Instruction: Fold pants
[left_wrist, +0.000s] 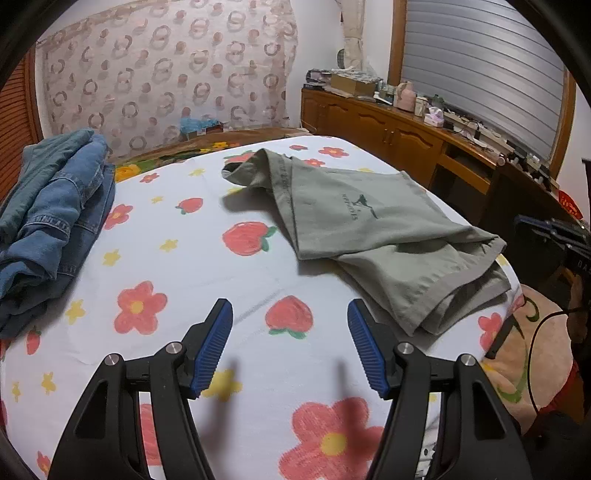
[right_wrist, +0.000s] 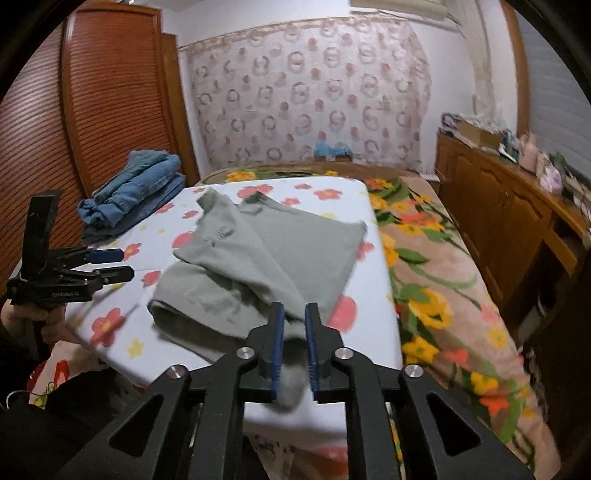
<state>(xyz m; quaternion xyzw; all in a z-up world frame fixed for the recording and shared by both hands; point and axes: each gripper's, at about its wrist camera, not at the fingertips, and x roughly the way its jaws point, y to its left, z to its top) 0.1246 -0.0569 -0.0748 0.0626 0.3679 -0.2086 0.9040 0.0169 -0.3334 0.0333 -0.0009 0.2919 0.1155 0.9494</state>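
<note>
1. While the gray pants (left_wrist: 373, 236) are lying folded on the flowered counter (left_wrist: 192, 266), at two o'clock from the released left gripper (left_wrist: 290, 347), the right gripper (right_wrist: 294, 345) is parting its jaws around a hem, nothing clamped.
2. Smoothing corners is advisable; the dark logo (left_wrist: 360, 206) is staying illegible.

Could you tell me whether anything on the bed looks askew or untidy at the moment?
The grey pants lie unevenly folded: layers skewed, one end rumpled and sticking up. The denim pile looks loosely stacked. Nothing appears spilled or damaged.
</note>
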